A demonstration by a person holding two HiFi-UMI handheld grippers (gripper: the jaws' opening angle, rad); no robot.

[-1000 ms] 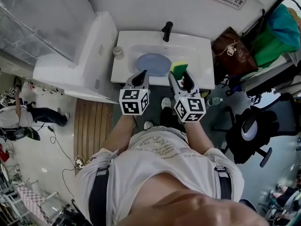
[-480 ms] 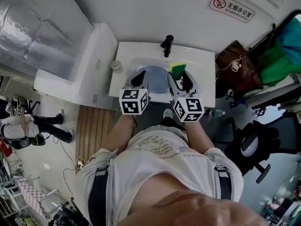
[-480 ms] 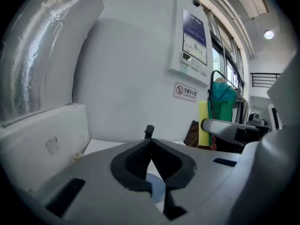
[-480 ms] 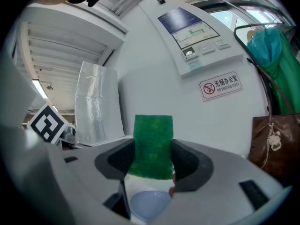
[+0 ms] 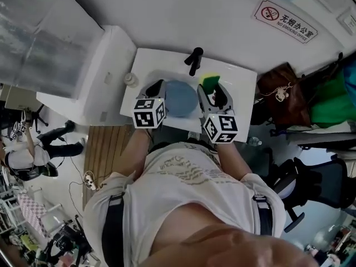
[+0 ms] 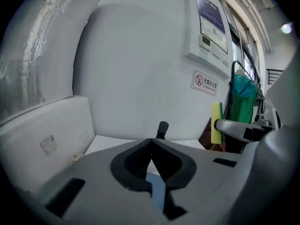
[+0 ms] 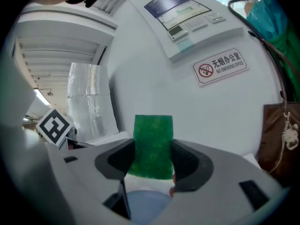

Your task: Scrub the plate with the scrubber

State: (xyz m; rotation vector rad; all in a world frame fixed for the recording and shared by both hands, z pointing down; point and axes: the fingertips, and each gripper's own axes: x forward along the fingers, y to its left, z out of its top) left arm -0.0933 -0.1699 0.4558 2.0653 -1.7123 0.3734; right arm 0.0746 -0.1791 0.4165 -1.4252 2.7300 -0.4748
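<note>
Right gripper (image 5: 211, 89) clamps the scrubber (image 5: 210, 80) upright, its end clear of the jaws for rubbing; left gripper (image 5: 156, 86), clenched on nothing, hangs at the plate (image 5: 181, 98) edge, likely to steady it.

The left hand-held gripper (image 5: 157, 85) hides the left edge of the plate (image 5: 181, 99). The lower end of the scrubber (image 7: 152, 144) is hidden between the jaws of the right hand-held gripper (image 7: 151, 162). A container (image 5: 130, 80) on the sink (image 5: 240, 85) is too small to identify.

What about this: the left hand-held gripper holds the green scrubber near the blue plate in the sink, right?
No, the right hand-held gripper holds the green scrubber, shown in the right gripper view; the rest stands.
</note>
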